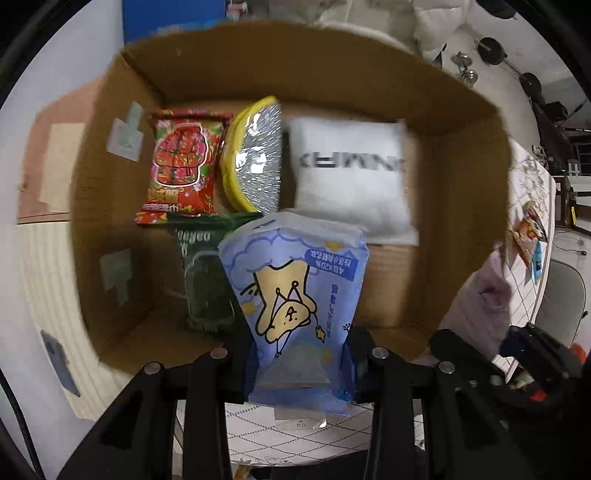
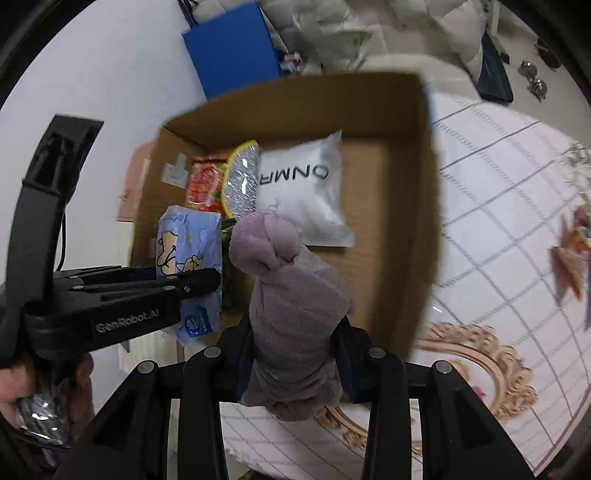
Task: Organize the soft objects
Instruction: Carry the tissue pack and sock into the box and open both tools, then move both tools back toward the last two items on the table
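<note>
My left gripper (image 1: 301,363) is shut on a blue tissue pack (image 1: 295,295) with a cartoon bear, held over the near edge of an open cardboard box (image 1: 110,184). In the box lie a red packet (image 1: 181,166), a yellow-rimmed silver pack (image 1: 255,155), a white packet (image 1: 351,177) with black letters and a dark green packet (image 1: 203,280). My right gripper (image 2: 295,354) is shut on a rolled mauve cloth (image 2: 291,314), held over the box's near wall (image 2: 413,221). The left gripper (image 2: 192,284) with its blue pack (image 2: 188,240) shows at the left of the right wrist view.
The box stands on a white tablecloth (image 2: 517,258) with a grid and gold ornament pattern. A colourful packet (image 2: 572,258) lies on the cloth to the right. A blue board (image 2: 232,48) and white bedding (image 2: 369,29) lie behind the box.
</note>
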Available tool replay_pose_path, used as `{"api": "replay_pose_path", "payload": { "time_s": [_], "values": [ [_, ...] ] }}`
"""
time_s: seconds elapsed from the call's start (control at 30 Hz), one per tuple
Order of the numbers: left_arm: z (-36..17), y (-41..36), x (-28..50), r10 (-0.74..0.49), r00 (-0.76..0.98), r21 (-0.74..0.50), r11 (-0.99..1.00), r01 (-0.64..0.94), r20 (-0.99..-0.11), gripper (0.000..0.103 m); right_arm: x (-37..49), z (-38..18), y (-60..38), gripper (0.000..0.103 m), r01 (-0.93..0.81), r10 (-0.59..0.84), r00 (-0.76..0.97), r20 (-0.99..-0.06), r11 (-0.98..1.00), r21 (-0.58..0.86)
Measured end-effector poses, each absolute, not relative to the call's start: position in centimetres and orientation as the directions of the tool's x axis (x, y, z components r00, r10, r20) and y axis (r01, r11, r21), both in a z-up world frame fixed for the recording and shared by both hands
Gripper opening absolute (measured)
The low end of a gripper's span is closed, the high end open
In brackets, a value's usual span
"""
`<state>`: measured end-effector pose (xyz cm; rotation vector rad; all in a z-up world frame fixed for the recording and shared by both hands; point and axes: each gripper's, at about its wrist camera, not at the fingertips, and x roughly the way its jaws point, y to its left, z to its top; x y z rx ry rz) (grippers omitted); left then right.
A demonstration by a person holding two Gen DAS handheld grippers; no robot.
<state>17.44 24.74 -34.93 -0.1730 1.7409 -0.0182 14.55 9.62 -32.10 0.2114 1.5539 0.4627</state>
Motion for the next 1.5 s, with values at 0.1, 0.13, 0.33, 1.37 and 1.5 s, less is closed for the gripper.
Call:
{"api": "replay_pose_path", "payload": {
  "time_s": [0.1, 0.13, 0.33, 1.37, 1.5],
  "values": [
    [-36.9, 25.4, 18.2, -0.149, -0.205, -0.131, 0.987, -0.096, -0.967, 0.034, 15.6, -35.4, 11.7, 0.04, -0.145, 0.396, -0.083, -0.914, 0.903, 0.404],
    [-37.4, 25.4, 18.4, -0.154, -0.218, -0.138, 0.987, -0.085, -0.964, 0.034, 15.8, -36.2, 12.2, 0.04, -0.146, 0.392, -0.087, -0.916, 0.905, 0.401],
    [-39.7, 24.9, 18.5, -0.174, -0.287, -0.168, 0.985, -0.048, -0.942, 0.041, 16.3, -38.7, 14.0, 0.04, -0.16, 0.363, -0.111, -0.925, 0.912, 0.377],
    [-25.2, 26.7, 9.8, 0.001, 0.192, -0.026, 0.99, -0.137, -0.981, 0.101, 10.9, -27.6, 8.7, 0.103, -0.124, 0.123, 0.17, -0.978, 0.987, 0.102],
    [-23.2, 25.8, 7.7, 0.021, 0.242, -0.015, 0.989, -0.146, -0.97, 0.103, 9.4, -25.4, 7.7, 0.103, -0.127, 0.141, 0.209, -0.968, 0.985, 0.116]
  ]
}}
